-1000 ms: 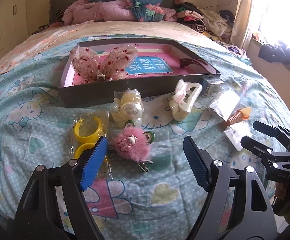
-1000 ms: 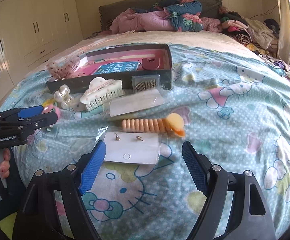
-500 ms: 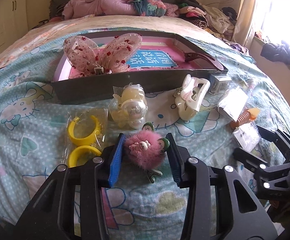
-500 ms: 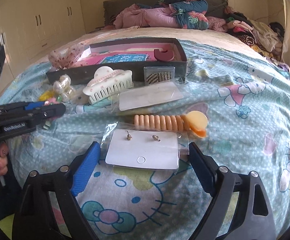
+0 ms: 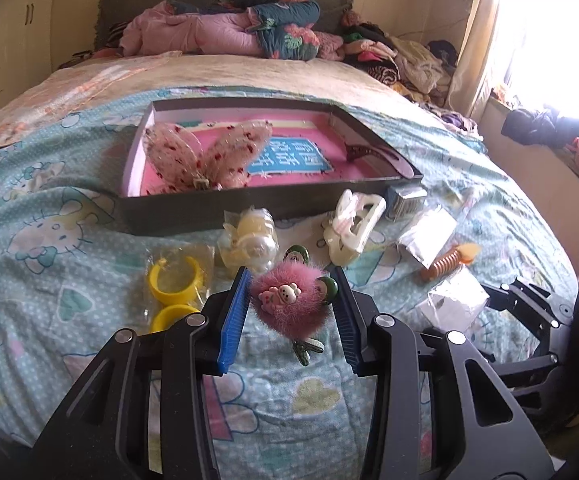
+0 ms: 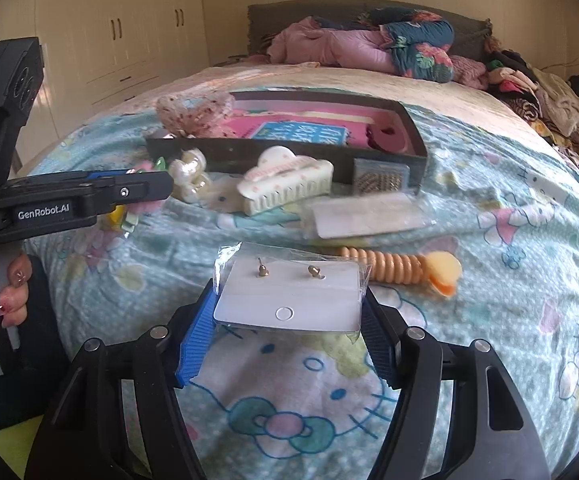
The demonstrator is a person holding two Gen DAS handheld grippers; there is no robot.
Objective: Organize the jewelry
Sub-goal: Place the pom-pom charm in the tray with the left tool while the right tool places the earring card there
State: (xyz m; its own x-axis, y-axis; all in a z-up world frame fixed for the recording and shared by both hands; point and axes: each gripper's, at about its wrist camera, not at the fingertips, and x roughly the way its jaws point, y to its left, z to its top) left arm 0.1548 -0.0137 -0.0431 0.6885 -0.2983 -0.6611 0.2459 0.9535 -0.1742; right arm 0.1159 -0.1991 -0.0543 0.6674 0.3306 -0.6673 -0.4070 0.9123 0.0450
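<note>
Both claws full — left claw (image 5: 291, 314) on pompom clip (image 5: 287, 306), right claw (image 6: 289, 320) closing on earring card (image 6: 289, 294)

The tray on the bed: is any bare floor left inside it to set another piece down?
Yes: the tray has bare pink floor between the sheer bow and the dark red clip. The bedspread strip before its front wall is crowded with small items.

item count on bed

showing: one tray (image 5: 217, 204), one pink fuzzy clip (image 5: 289, 308), two yellow cuffs (image 5: 173, 280), one white claw clip (image 6: 285, 188), two stud earrings (image 6: 263, 270) on one card (image 6: 289, 300), two grippers (image 6: 289, 332).
</note>
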